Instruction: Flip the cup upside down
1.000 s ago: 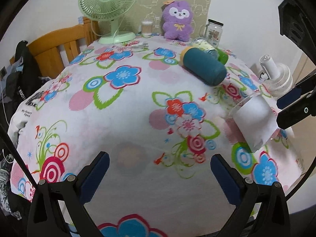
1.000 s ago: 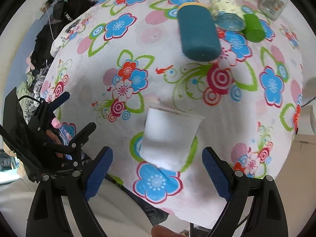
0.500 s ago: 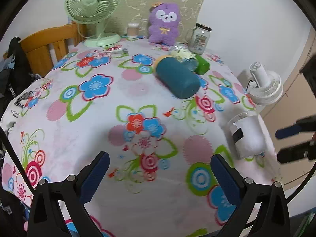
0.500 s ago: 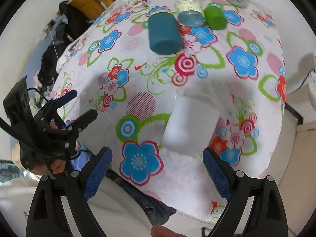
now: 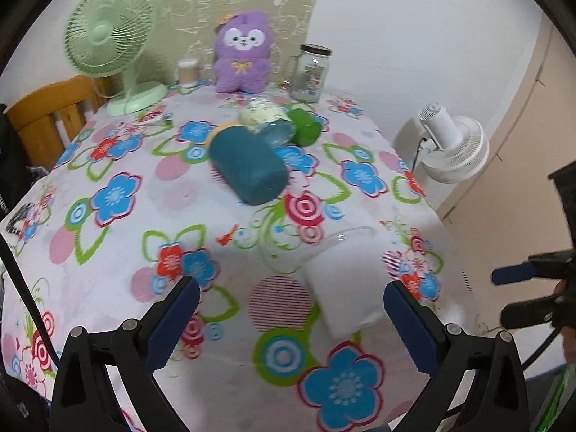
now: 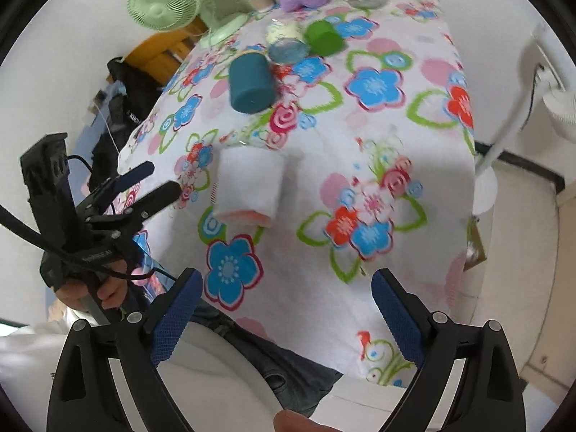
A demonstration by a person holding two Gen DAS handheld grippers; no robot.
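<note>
A frosted white cup (image 5: 343, 288) lies tilted on its side on the flower-patterned bench (image 5: 118, 194), near the front right edge, its clear rim pointing toward the far side. The left tool (image 5: 291, 315) hangs just above the bench with its blue-padded fingers spread wide, the cup lying just inside its right finger without being gripped. The right tool (image 6: 284, 309) also stands wide and empty, held off the bench's near edge over the person's lap. Farther back, a teal cylinder (image 5: 248, 163) lies on its side beside a green cup (image 5: 306, 126), with a purple plush toy (image 5: 243, 54) and a green fan (image 5: 111, 36) behind.
</note>
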